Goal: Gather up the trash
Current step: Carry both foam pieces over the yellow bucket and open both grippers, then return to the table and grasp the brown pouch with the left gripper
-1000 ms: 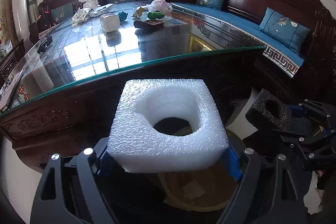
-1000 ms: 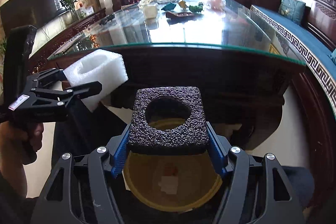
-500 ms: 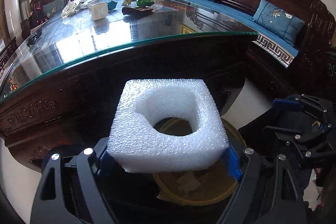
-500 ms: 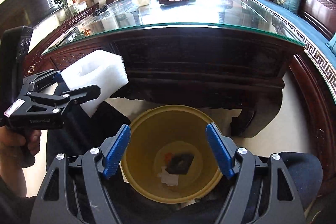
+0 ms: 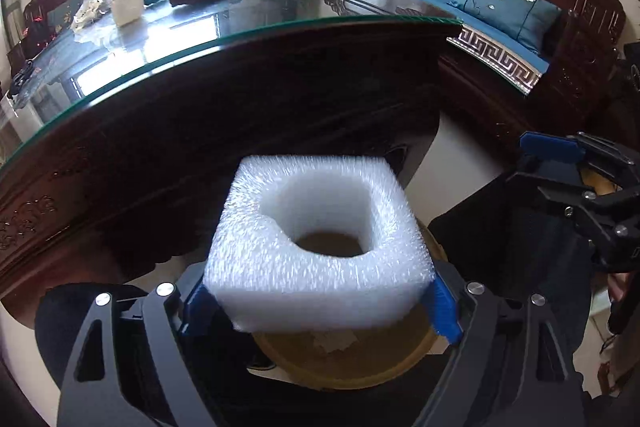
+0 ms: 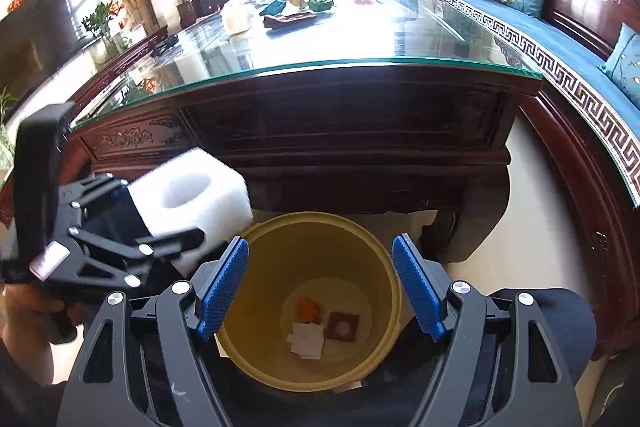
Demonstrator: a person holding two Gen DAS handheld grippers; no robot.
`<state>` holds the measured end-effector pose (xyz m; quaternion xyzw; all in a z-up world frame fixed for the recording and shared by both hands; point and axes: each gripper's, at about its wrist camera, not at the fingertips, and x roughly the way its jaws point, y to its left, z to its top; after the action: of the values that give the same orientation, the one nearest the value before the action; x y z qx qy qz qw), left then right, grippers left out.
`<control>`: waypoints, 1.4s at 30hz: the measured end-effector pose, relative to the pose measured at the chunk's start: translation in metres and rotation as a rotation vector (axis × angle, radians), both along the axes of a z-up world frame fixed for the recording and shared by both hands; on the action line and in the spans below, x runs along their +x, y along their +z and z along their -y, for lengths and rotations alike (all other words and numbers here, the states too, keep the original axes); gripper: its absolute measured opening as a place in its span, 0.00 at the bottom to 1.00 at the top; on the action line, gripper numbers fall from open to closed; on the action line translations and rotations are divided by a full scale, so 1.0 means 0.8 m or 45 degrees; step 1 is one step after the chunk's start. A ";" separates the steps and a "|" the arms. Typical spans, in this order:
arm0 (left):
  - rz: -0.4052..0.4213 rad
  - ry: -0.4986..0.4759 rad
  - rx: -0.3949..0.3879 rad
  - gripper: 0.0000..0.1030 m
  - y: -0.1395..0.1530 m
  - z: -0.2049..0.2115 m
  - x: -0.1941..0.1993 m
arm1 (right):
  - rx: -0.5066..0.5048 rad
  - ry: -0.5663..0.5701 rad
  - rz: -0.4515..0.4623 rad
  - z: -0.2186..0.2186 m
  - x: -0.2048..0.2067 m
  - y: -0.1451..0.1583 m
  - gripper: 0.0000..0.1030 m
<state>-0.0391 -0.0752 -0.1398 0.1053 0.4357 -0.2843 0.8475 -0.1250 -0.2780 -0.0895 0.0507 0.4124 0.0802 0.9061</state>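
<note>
At far left in the right wrist view, the left gripper (image 6: 188, 223) clamps a white foam block (image 6: 192, 199) with a round hole through it, its black fingers pressed against the block's sides. The block hangs just left of the rim of a yellow bucket (image 6: 394, 291) standing on the pale floor, before a dark carved wooden table (image 6: 340, 131) topped with glass. In the left wrist view the same white foam block (image 5: 316, 243) fills the span between the blue pads (image 5: 442, 307) of the left gripper (image 5: 320, 303), and the yellow bucket (image 5: 344, 371) shows below it and through its hole.

To the right, the right gripper (image 6: 320, 287) stands wide apart with nothing between its blue ribbed pads (image 6: 416, 287), poised directly above the bucket's mouth. On the bucket's floor lie a dark square foam piece (image 6: 343, 325), a white paper scrap (image 6: 306, 341) and a small orange bit (image 6: 309, 308), close together. Further trash (image 6: 304, 7) sits at the far end of the tabletop. At right, a blue-cushioned bench (image 6: 560, 43) runs along the table.
</note>
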 end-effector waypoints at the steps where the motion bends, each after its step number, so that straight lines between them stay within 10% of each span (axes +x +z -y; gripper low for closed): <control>1: -0.007 -0.010 -0.002 0.85 -0.001 0.004 0.000 | 0.004 -0.007 0.003 0.002 0.000 0.001 0.70; 25: 0.033 0.048 0.001 0.85 0.013 -0.003 0.024 | 0.018 0.052 -0.005 -0.007 0.022 0.003 0.70; 42: 0.208 0.233 -0.080 0.86 0.104 -0.041 0.141 | 0.000 0.116 0.140 -0.030 0.139 0.079 0.66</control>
<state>0.0739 -0.0422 -0.0564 0.0613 0.3641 -0.2096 0.9054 -0.0142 -0.2542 -0.0266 0.0274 0.3639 0.1239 0.9227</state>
